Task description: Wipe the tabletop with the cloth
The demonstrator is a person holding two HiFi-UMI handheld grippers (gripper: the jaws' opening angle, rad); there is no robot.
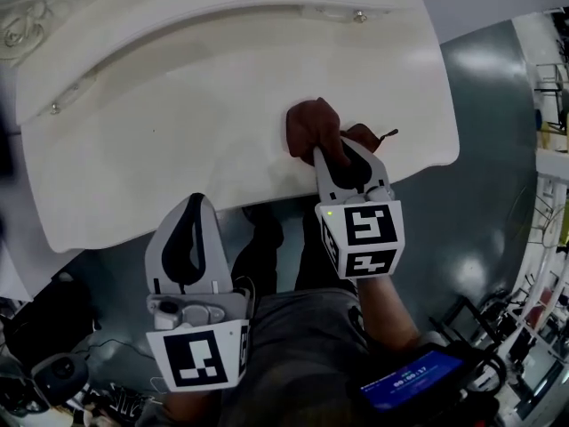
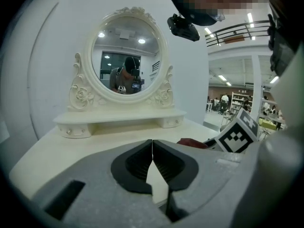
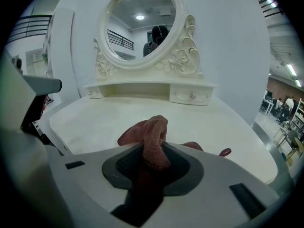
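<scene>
The right gripper hides part of the cloth.

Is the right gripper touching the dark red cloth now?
Touching. In the right gripper view, the right gripper clamps a fold of the cloth between its jaws.

Tongs together — mirror beyond

- No text reads clearly anywhere.
- Dark handheld screen with blue band, lower right of head view: pale print, too blurred.
- Black-and-white square markers, centre: patterns only.
</scene>
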